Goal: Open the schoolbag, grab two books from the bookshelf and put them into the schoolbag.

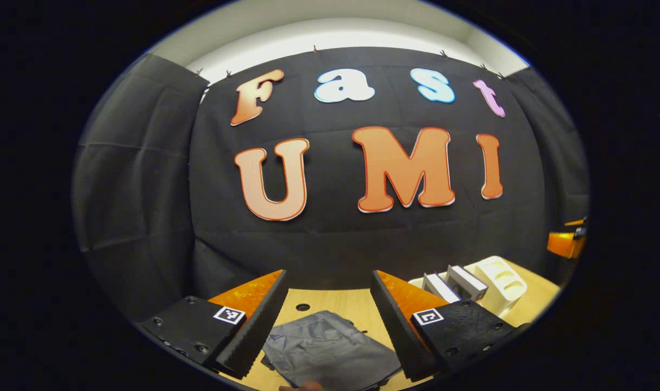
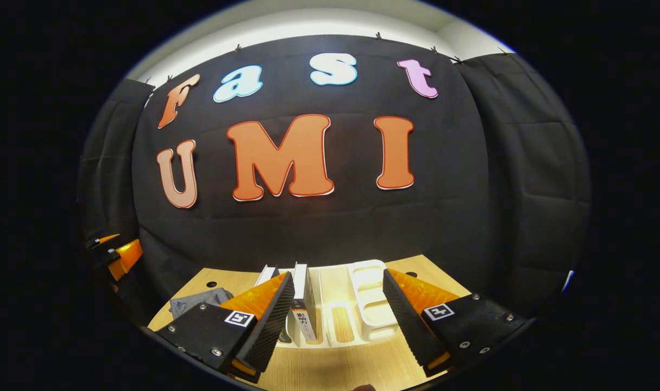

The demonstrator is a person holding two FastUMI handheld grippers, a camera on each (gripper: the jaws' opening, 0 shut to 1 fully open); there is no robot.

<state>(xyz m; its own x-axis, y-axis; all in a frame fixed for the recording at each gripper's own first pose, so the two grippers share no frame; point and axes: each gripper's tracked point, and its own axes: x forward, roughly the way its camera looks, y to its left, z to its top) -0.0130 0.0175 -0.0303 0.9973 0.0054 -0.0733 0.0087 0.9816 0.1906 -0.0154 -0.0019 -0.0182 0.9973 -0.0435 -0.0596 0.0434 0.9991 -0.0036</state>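
Left claw hovered over the desk, its two wedge-shaped fingers spread wide apart, nothing between them. Inner faces were ribbed, sawtooth-edged; outer blocks were matte and pebbled, each with a small square marker. Below and between them lay the schoolbag: grey, soft fabric, flat and crumpled, with visible seams, resting on the pale wood-grain desk, which had a small round hole near the far edge. To the right sat the bookshelf, a white moulded plastic rack with rounded slots, holding two books that stood tilted with white page edges showing. At the far right edge, part of the other claw was visible.

Right claw was also wide apart, gripping nothing, with the same ribbed wedges. It faced the bookshelf head-on: smooth white plastic, rounded dividers, open slots showing the desk beneath. The two books stood upright in the left slots, spines toward the camera, just beside the left finger's tip. The schoolbag showed as a grey rumpled lump well left of the shelf. The left claw showed partly at the far left edge.
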